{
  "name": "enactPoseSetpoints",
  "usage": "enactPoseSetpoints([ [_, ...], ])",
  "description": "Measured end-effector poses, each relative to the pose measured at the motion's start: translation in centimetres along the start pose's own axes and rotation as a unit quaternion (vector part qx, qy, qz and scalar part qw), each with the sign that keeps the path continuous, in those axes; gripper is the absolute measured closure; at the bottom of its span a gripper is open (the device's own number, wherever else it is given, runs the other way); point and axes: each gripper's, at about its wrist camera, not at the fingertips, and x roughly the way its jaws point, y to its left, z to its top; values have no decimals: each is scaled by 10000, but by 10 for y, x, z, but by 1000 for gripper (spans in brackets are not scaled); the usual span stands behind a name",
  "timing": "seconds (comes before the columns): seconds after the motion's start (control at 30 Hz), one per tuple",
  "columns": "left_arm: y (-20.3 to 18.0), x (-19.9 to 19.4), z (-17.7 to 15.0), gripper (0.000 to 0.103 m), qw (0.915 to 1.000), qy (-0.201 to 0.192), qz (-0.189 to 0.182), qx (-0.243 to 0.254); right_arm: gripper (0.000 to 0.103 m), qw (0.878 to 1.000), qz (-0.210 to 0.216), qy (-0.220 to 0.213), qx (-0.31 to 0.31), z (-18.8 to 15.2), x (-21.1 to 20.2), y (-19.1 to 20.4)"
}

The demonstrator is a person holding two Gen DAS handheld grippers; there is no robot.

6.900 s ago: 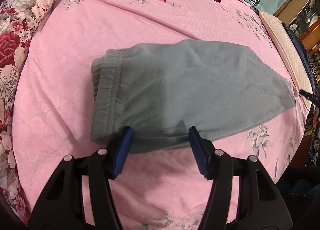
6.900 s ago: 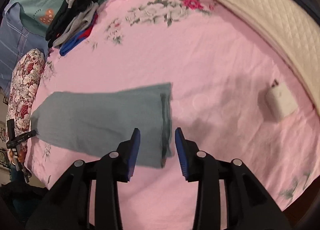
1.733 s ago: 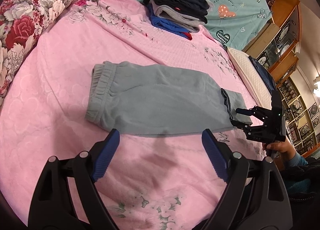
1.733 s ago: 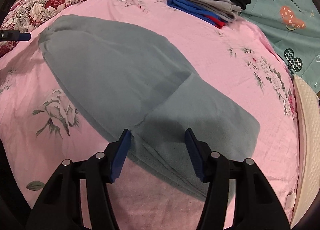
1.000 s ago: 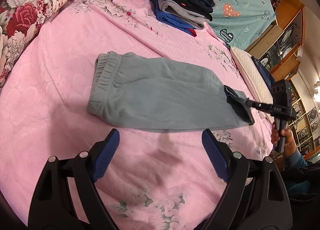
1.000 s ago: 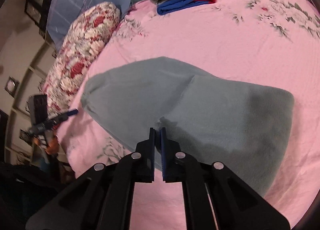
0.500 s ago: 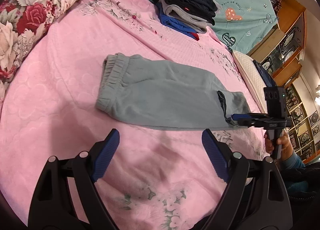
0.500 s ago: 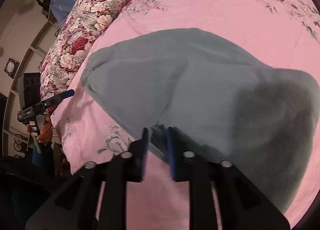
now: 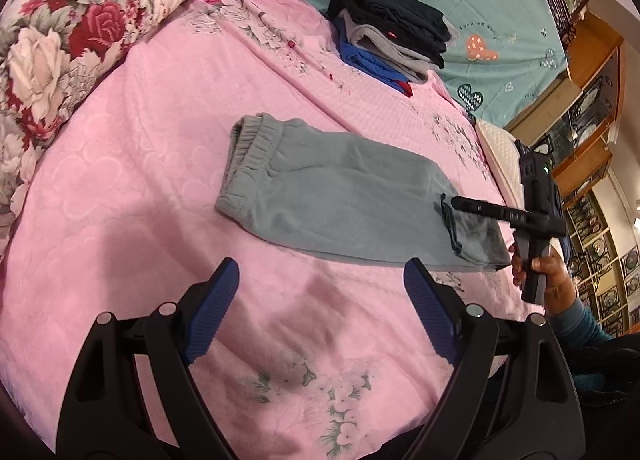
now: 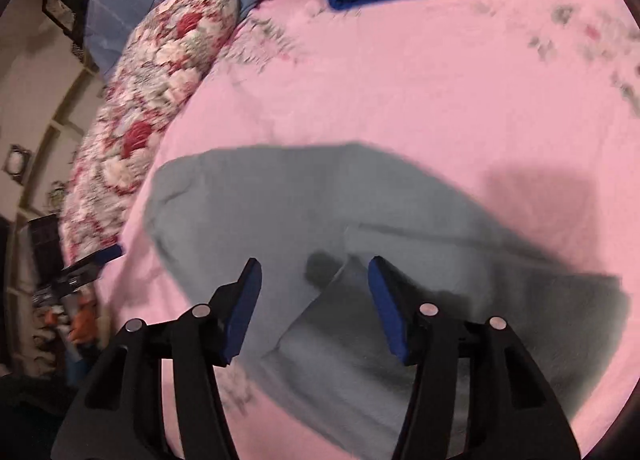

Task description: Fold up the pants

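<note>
A pair of grey-green fleece pants with an elastic waistband (image 9: 340,196) lies folded lengthwise into one long strip on the pink bedspread with a pale flower print (image 9: 132,196), about the middle of the bed. Seen from the left wrist, the gathered waistband (image 9: 248,156) points toward the rolled quilt with red and white roses (image 9: 60,44) along the bed's left edge, and the leg ends reach toward the right edge, where a dark-edged cuff lies turned back on top of the strip.

The left gripper (image 9: 320,308) hangs over bare bedspread on the near side of the pants, its blue-padded fingers (image 9: 212,312) spread wide with nothing between them and clear of the cloth.

The right gripper (image 10: 314,308), held in a person's hand (image 9: 544,272) at the right edge, is over the leg end. Its jaws have just been opening; the blue fingers (image 10: 244,308) now stand apart, with a raised fold of the grey-green cloth between them that the pads do not press. This view is blurred.

Toward the far edge of the bedspread sits a stack of folded clothes in black, grey and blue (image 9: 392,40), well apart from the pants, beside a teal sheet with heart prints (image 9: 480,0). A cream quilted pillow (image 9: 500,156) lies at the right edge.
</note>
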Motion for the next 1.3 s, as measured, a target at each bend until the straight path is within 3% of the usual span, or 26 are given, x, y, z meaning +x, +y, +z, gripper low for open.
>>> enactPoseSetpoints([
  [0.1, 8, -1, 3, 16, 9996, -64, -8, -269, 43, 9909, -63, -41, -1341, -10, 2, 67],
  [0.23, 19, 5, 4, 16, 9966, 12, -140, -810, 43, 9573, 140, 167, -2884, -35, 29, 150],
  [0.37, 23, 7, 2, 16, 9930, 30, -218, -1161, 44, 9300, -525, 388, -3617, -48, 71, 175],
  [0.43, 24, 7, 3, 16, 9914, 37, -300, -1276, 48, 9342, -355, 380, -3530, -43, 73, 173],
  [0.5, 24, 11, 4, 16, 9896, 74, -385, -1385, 75, 9385, -350, 446, -3407, -36, 75, 168],
  [0.6, 22, 18, 7, 16, 9871, 126, -478, -1524, 81, 9407, -272, 460, -3351, -34, 74, 165],
  [0.67, 20, 25, 8, 16, 9848, 194, -578, -1626, 98, 9464, -90, 475, -3193, -30, 71, 162],
  [0.77, 16, 36, 11, 16, 9809, 266, -746, -1778, 98, 9566, 153, 354, -2889, -20, 61, 156],
  [0.97, 16, 70, 17, 15, 9636, 372, -1127, -2397, 98, 9730, 595, 236, -2216, 0, 52, 136],
  [1.13, 15, 82, 22, 14, 9571, 128, -1010, -2711, 98, 9763, 841, 214, -1983, 3, 49, 130],
  [1.23, 14, 86, 27, 15, 9575, -90, -835, -2760, 98, 9767, 905, 211, -1933, 2, 48, 128],
  [1.3, 14, 87, 31, 22, 9584, -212, -664, -2766, 98, 9755, 879, 263, -1998, 0, 50, 129],
])
